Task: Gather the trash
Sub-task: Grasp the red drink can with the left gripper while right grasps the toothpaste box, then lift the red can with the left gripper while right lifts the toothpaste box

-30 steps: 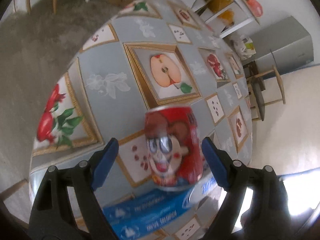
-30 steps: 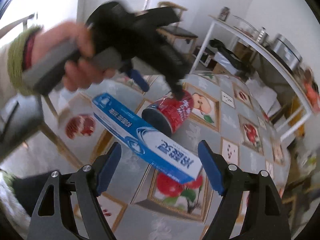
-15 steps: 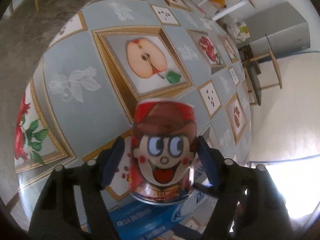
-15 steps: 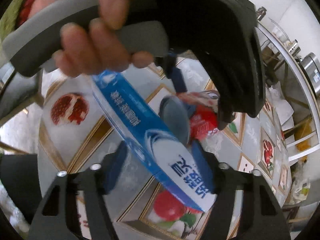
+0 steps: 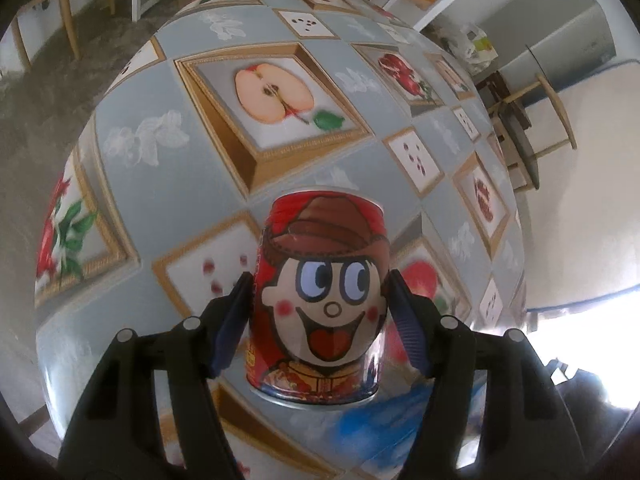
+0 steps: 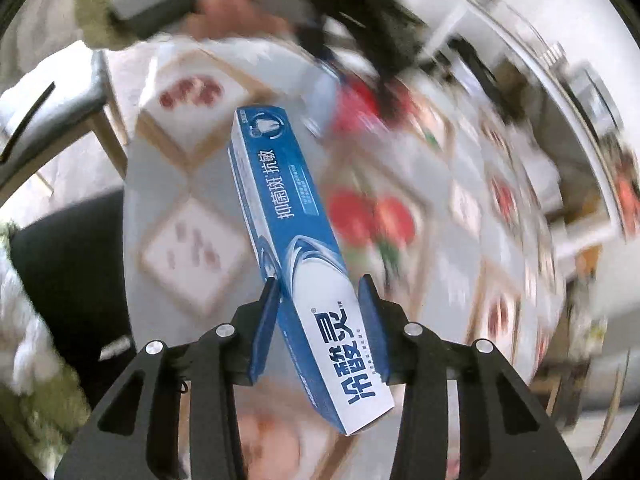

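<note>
Both claws have closed since a second ago: the left gripper [image 5: 318, 312] now pinches the can [image 5: 320, 300] and the right gripper [image 6: 318, 320] clamps the box [image 6: 300, 248], each lifted above the table [image 5: 160, 200]. Two pieces look collected, but no bin shows, so dropping them remains. Only the right view, badly blurred, shows the person's left hand [image 6: 236, 12] beyond the box.

left tool [image 5: 319, 318] clamping red can [image 5: 324, 300], patterned tablecloth [image 5: 168, 200]
</note>
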Tool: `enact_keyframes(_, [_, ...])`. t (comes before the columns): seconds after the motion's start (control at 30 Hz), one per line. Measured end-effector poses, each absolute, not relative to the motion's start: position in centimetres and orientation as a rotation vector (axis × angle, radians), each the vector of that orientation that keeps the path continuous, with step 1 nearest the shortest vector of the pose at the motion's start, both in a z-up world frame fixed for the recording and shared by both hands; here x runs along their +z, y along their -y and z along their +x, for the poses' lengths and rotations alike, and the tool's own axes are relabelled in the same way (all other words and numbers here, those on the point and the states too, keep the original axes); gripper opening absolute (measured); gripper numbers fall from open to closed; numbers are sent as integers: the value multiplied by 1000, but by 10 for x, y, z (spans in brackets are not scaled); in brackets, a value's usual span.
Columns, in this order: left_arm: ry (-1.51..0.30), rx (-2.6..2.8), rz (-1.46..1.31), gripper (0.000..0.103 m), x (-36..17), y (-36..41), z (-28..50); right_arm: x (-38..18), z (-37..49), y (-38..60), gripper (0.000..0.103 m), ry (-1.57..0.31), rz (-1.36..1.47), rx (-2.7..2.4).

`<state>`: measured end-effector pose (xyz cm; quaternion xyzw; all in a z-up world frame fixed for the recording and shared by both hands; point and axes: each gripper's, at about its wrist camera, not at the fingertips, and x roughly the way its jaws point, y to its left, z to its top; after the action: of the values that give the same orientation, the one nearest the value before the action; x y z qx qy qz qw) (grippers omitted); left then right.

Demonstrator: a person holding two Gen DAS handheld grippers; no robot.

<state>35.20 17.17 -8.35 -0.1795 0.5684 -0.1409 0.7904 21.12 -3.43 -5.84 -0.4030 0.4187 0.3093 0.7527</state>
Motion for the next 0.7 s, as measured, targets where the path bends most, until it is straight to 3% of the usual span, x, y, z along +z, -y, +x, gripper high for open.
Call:
enact_keyframes(0.27, [-1145, -320, -396, 63, -84, -149, 277, -42, 209, 146, 40, -1142, -399, 395])
enact_keyframes(0.5, [-1094, -355, -457, 63, -87, -121, 228, -42, 193, 150, 40, -1187, -197, 426])
enact_keyframes(0.57, [-1085, -353, -459, 63, -87, -118, 218, -40, 201, 146, 43, -1180, -198, 441])
enact_keyframes(0.63, [-1079, -345, -449, 63, -87, -116, 213, -36, 207, 142, 55, -1171, -188, 458])
enact_keyframes(0.7, [-1085, -341, -442, 63, -86, -115, 212, -34, 215, 134, 57, -1164, -184, 485])
